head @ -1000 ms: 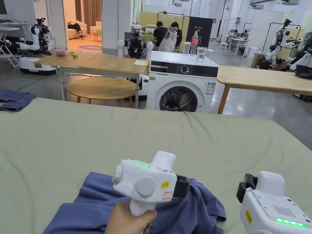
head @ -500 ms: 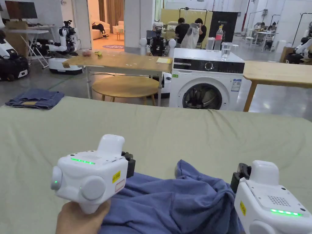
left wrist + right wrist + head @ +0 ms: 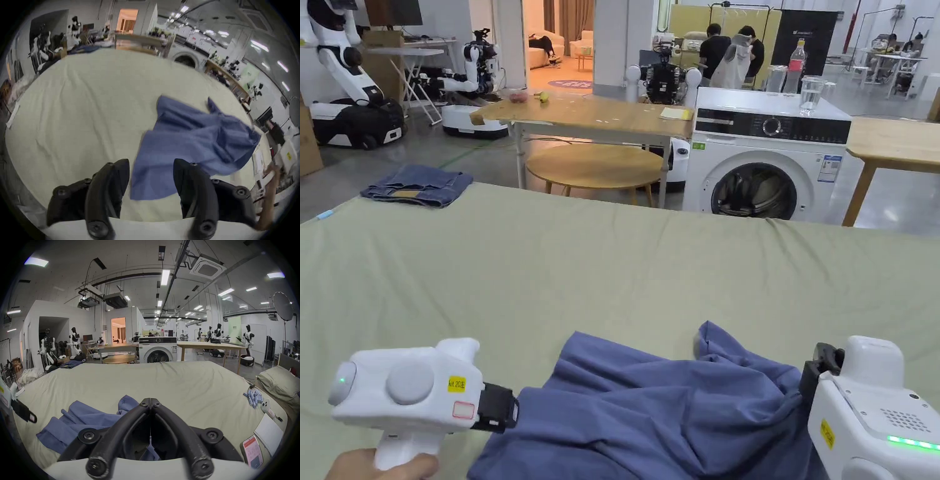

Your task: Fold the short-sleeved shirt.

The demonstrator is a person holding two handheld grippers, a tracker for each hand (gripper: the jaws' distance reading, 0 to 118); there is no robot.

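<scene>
Blue short-sleeved shirt [image 3: 669,406] lies crumpled at bottom centre of the head view on the pale green bed sheet [image 3: 581,275], betw. the two grippers. Left gripper [image 3: 151,172], lower centre of its own view, has jaws spread wide w/ nothing gripped; the shirt's near corner sits in the gap betw. them but further off, on the sheet. Right gripper [image 3: 150,400], low centre of its view, has jaws closed tip to tip, blue cloth bunched beside and under them; can't tell if any is pinched.
</scene>
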